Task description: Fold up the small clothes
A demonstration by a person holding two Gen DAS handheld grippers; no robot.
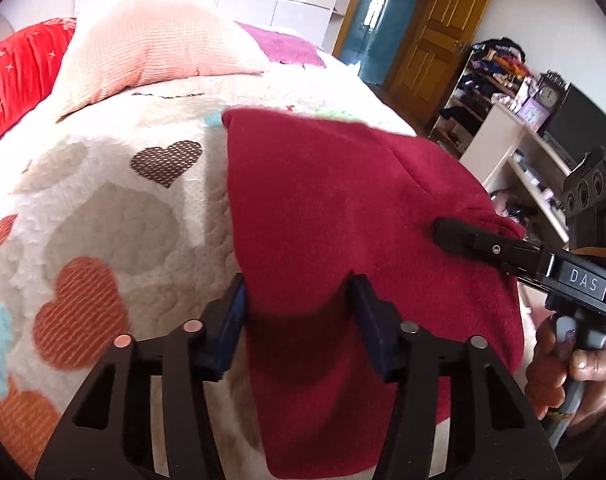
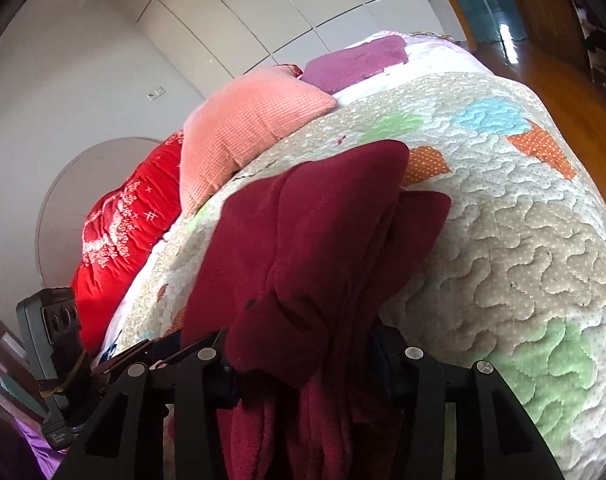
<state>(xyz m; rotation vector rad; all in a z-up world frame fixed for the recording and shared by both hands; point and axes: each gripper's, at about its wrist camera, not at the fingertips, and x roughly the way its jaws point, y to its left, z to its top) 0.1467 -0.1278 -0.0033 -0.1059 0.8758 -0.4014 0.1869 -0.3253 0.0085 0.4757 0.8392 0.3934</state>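
Lying on quilt, red garment between both jaws

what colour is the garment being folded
Dark red garment, plain fleece, clearest in the left wrist view.

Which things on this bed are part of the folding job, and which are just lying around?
Part of the job: dark red garment, left gripper, right gripper.

Lying about: peach pillow, red blanket, purple cloth, heart-patterned quilt.
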